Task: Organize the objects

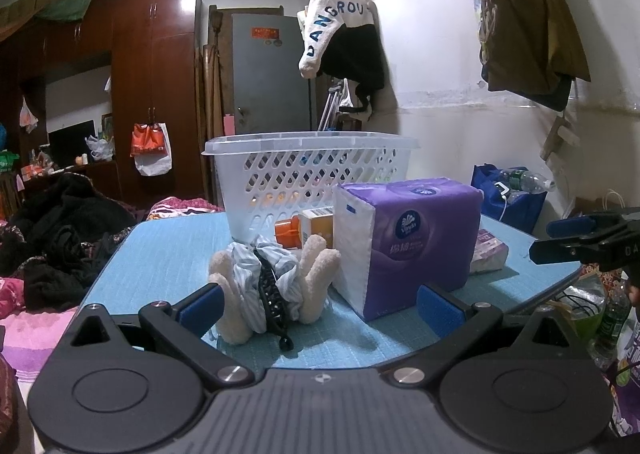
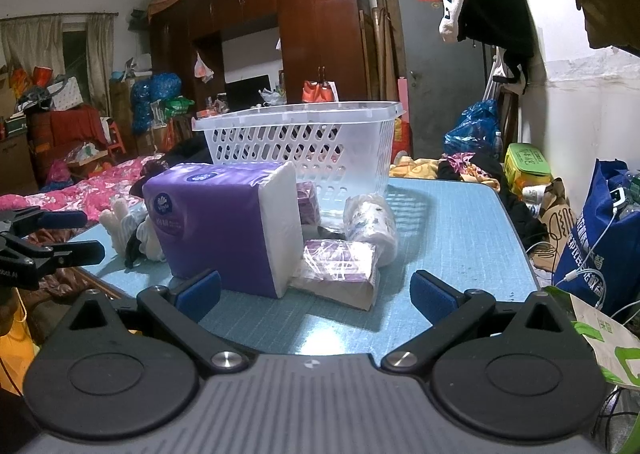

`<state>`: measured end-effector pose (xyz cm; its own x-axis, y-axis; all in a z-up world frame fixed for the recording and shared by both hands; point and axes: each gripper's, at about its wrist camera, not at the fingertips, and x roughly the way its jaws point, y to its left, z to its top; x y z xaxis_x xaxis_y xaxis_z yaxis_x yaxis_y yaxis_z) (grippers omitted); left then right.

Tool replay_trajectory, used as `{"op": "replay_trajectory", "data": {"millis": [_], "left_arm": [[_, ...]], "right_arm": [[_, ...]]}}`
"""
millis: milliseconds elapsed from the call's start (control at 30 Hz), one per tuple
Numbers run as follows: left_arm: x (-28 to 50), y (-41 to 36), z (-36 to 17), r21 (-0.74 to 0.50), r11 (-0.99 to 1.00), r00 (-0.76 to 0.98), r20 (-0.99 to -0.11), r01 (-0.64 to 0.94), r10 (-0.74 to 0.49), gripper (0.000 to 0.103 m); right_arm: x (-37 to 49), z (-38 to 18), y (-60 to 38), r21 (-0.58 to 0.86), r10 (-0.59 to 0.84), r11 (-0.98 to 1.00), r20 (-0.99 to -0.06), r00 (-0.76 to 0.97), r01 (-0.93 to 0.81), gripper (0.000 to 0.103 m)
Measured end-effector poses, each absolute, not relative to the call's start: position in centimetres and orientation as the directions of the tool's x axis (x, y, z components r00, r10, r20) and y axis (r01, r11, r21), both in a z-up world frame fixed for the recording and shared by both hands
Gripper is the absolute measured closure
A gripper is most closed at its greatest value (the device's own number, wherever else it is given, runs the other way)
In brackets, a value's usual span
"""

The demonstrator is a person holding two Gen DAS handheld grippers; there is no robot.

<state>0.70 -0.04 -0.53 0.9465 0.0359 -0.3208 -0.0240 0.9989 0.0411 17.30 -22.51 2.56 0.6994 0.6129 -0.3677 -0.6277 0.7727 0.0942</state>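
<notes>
The tissue pack [image 1: 408,246], the big purple one, is stood on the blue tabletop [image 1: 168,254] just in front of the white basket [image 1: 304,169], with a socks-and-cloth bundle [image 1: 272,278] just beside it on 1 side and a small wrapped tissue packet [image 2: 340,266] touching its base on the other. It can be judged as light and squashy, wrapped in slick plastic film, so it'd likely be best pinched across the narrower white end [image 2: 284,225] rather than the broad purple face, which looks too wide for the jaws anyway. A wrapped paper roll [image 2: 372,221] is leaned near the basket too, probably soft and easy to dent. The left hand-held gripper [image 1: 320,304] is held wide apart with nothing in it, low at the tabletop's near edge; same for the right hand-held gripper [image 2: 316,294], fingers spread, nothing clamped. The basket is seen as stiff but light, and could get shoved if bumped.
</notes>
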Motion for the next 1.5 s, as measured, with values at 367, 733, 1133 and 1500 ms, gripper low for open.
{"op": "replay_trajectory", "data": {"millis": [367,733,1133,1500], "left_arm": [[0.74,-0.11,-0.62,0.040,0.999,0.945,-0.325,-0.019,0.031,0.000],[0.82,-0.02,-0.62,0.035,0.999,0.944,-0.330,-0.015,0.026,0.000],[0.93,0.02,-0.75,0.035,0.999,0.942,-0.336,-0.012,0.023,0.000],[0.94,-0.24,-0.86,0.038,0.999,0.942,-0.337,0.005,0.008,0.000]], "right_arm": [[17.37,2.54,-22.55,0.093,0.613,0.772,-0.370,0.698,-0.628,0.000],[17.51,2.31,-22.33,0.079,0.602,0.776,-0.388,0.697,-0.626,0.000],[17.52,2.45,-22.49,0.078,0.598,0.778,-0.396,0.697,-0.623,0.000],[17.47,2.51,-22.45,0.077,0.582,0.793,-0.386,0.716,-0.604,0.000]]}}
